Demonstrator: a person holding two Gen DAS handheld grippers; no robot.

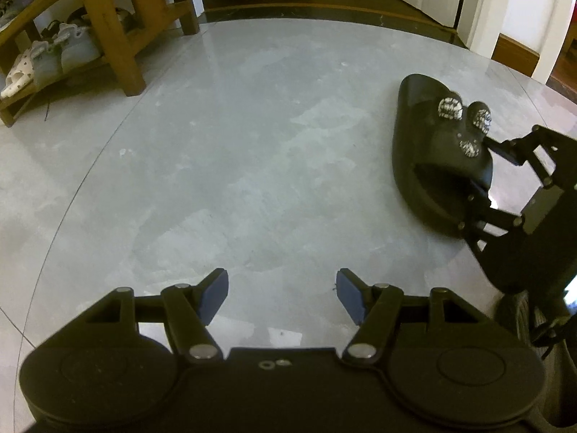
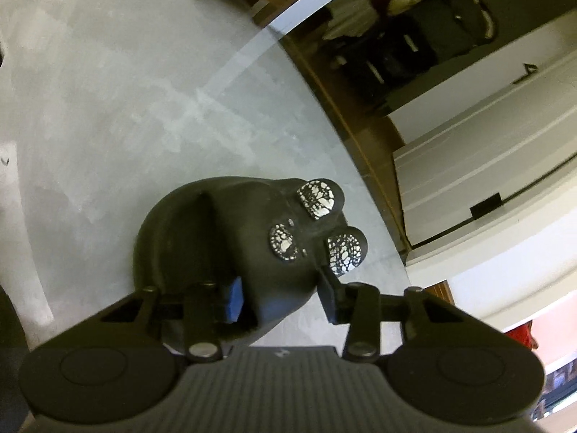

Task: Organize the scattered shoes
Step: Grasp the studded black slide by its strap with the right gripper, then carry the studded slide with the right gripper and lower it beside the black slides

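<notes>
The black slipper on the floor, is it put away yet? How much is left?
Not yet. Several pale shoes already sit on the wooden shoe rack. In hand: the right gripper has closed on the strap of the black slipper with sparkly studs, which still lies on the grey floor. The left gripper is open and empty. Left to do: lift the slipper and carry it to the rack.

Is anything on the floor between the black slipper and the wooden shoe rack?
Nothing visible. The black slipper, its strap between the right gripper fingers, lies on bare grey floor that runs clear to the wooden shoe rack.
</notes>
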